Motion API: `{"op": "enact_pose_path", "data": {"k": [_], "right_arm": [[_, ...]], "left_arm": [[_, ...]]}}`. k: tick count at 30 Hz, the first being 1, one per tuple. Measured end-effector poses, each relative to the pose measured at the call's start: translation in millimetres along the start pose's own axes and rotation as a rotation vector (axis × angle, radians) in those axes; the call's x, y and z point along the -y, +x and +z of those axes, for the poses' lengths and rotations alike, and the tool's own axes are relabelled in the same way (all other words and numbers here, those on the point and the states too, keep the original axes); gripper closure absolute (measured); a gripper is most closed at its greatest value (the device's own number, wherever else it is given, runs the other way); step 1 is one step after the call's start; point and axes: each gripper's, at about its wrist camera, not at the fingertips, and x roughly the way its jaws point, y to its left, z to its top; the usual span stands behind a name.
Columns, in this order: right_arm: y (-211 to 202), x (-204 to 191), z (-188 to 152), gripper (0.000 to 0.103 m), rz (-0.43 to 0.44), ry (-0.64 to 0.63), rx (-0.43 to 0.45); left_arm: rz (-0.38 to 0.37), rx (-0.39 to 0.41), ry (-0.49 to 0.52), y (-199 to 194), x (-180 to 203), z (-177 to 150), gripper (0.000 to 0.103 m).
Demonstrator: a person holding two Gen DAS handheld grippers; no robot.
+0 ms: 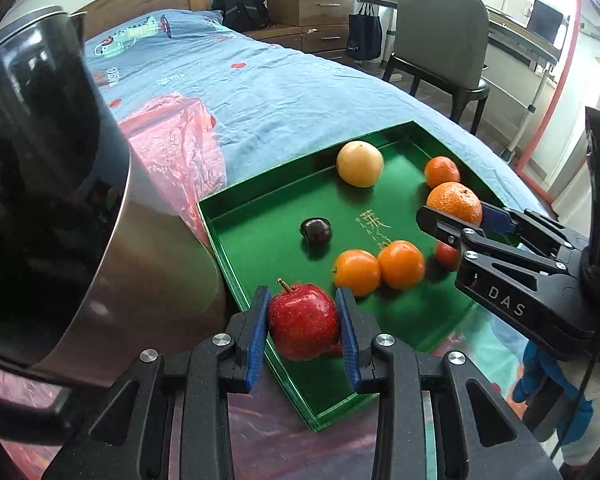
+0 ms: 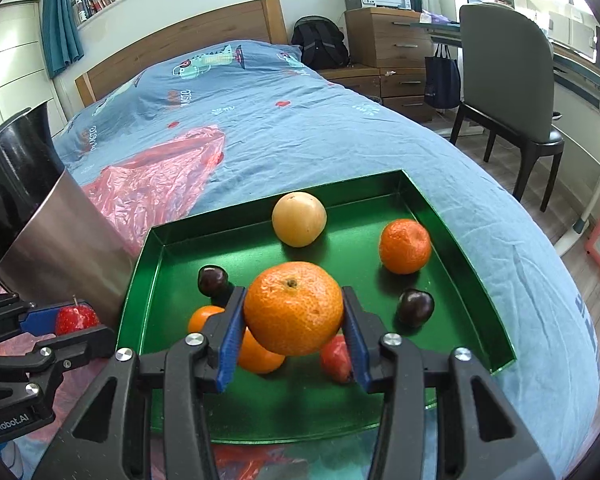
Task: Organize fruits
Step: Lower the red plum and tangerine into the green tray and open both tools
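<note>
Tray, green, on bed: left gripper clamped on red apple over its near-left edge; right gripper clamped on mandarin above its middle. Steel pot left of tray.

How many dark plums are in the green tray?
2. One plum sits toward the tray's left, behind the right gripper; the other plum lies on the tray's right side. More could hide behind the held fruit.
</note>
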Motion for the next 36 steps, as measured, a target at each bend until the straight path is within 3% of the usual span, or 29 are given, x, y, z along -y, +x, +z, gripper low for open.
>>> {"op": "enact_pose_path", "data": {"k": [7,17,29,34,36], "right_arm": [[31,8,5,0.026,-0.029,-0.004,-0.014],[58,14,0,0.026,-0.061,-0.021,-0.046],[59,20,-7,0.025,-0.064,-0.009,-0.071],[49,16,0,0.023,-0.078,-0.009,-0.064],[38,15,5,0.017,-0.083,-0.010,-0.048]], "left_arm": [[0.088,0.003,0.071,40,6,2,0.075],[0.078,-0.046,0.084,71,11,-7,0.075],[0.073,-0.082,0.066,76,14,-3,0.074],[0.104,-0.068,0.068,67,17,0,0.064],[0.126,-0.046,0.083,58,21,0,0.060]]}}
